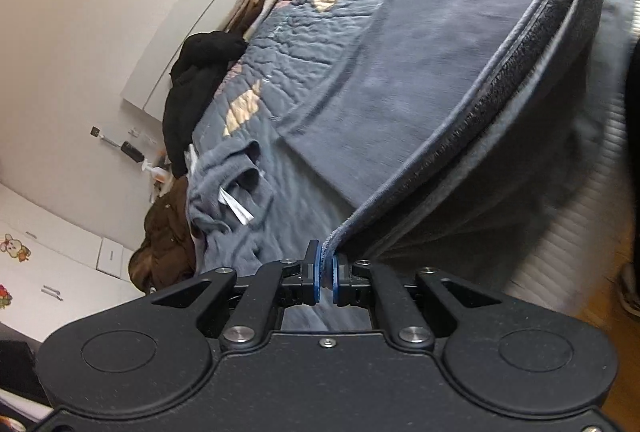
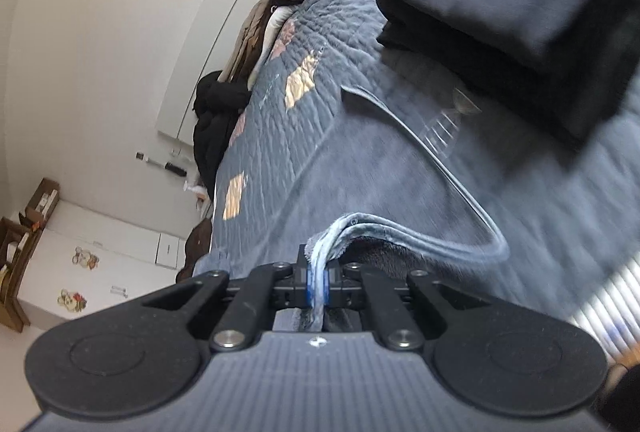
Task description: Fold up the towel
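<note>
Grey towel (image 1: 420, 80) clamped in both tongs

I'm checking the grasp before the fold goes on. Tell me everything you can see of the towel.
The towel is grey-blue, plush like terry, with a thicker stitched hem. It lies spread over the quilted bedspread, partly lifted. The left gripper is shut on one edge, the hem rising away in a taut arc. The right gripper is shut on another edge, where the layers look doubled and the hem loops back. Motion blur hides finer detail.
</note>
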